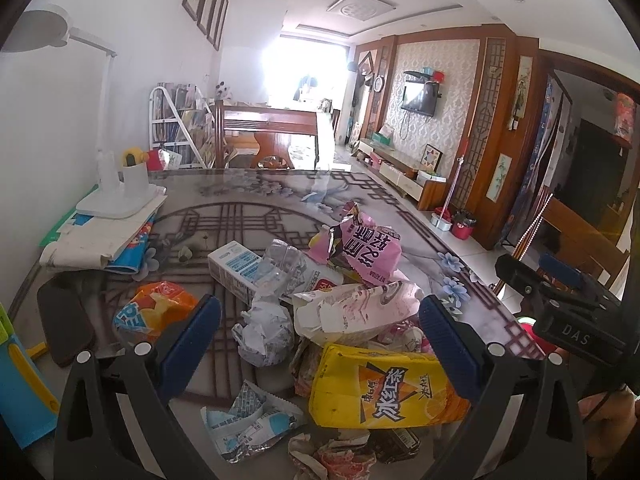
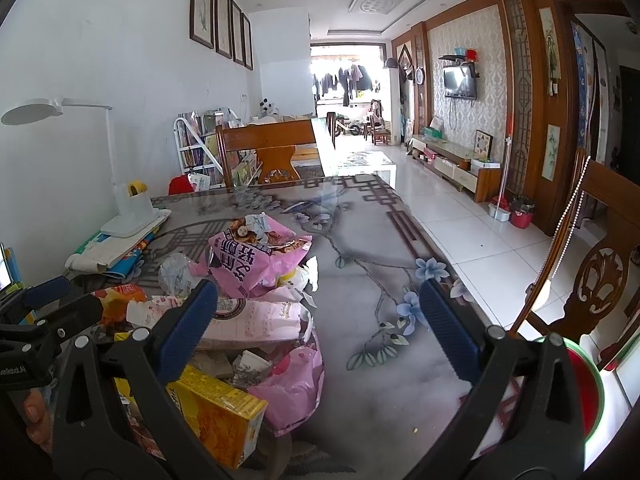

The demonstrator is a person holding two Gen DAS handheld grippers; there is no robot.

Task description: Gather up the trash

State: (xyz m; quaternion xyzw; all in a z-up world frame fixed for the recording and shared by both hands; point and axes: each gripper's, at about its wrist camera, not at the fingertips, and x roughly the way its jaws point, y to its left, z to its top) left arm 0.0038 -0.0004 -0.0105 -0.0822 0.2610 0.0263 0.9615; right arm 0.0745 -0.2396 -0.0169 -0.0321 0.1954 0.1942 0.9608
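Observation:
A heap of trash lies on the patterned table (image 1: pixel 248 200): a yellow drink carton (image 1: pixel 380 388), a pink snack bag (image 1: pixel 368 252), a white milk carton (image 1: pixel 236 268), crumpled paper (image 1: pixel 266 332), an orange snack bag (image 1: pixel 156 308) and a torn blue-white wrapper (image 1: pixel 248 424). My left gripper (image 1: pixel 320 320) is open above the heap, empty. My right gripper (image 2: pixel 320 312) is open and empty, over the table to the right of the heap. In the right wrist view the pink snack bag (image 2: pixel 260 260), a pink plastic bag (image 2: pixel 296 384) and the yellow carton (image 2: pixel 216 416) show at left.
A white desk lamp (image 1: pixel 108 184) stands on stacked books (image 1: pixel 100 240) at the table's far left. A dark flat object (image 1: pixel 66 320) lies at the left edge. A wooden chair (image 2: pixel 600 280) stands to the right of the table. A green-rimmed round container (image 2: pixel 576 392) sits low right.

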